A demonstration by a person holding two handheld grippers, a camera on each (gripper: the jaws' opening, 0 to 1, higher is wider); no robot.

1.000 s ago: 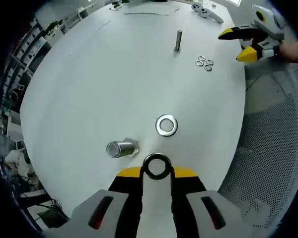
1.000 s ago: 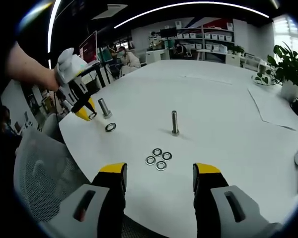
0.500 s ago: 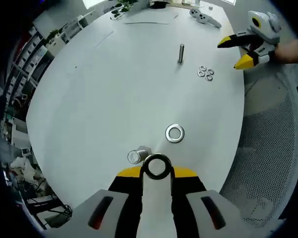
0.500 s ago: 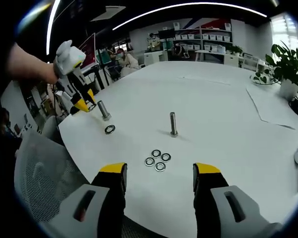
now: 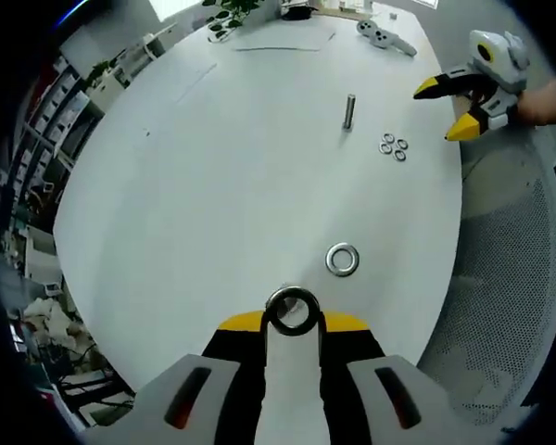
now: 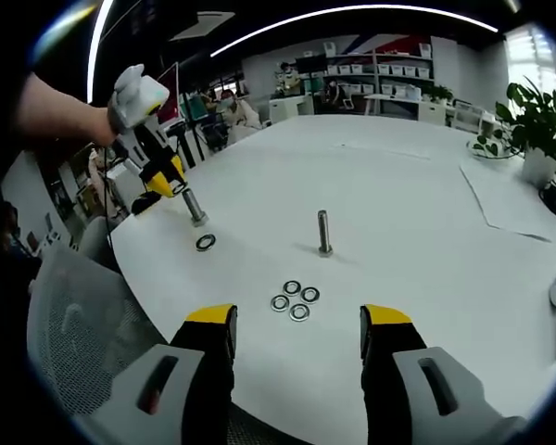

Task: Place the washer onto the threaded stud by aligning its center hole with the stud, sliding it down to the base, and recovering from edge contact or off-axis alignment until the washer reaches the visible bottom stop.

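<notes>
left view: steep overhead | right view: low, level | shared: table (image 5: 213,167)

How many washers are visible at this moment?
5. One washer is held in the left gripper; a loose washer lies on the table just beyond it; three clustered washers lie near the upright stud. Others may be hidden.

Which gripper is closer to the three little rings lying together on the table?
Right. The right gripper is open just in front of the three rings. The left gripper is far off, holding a washer over the stud near the table's edge.
</notes>
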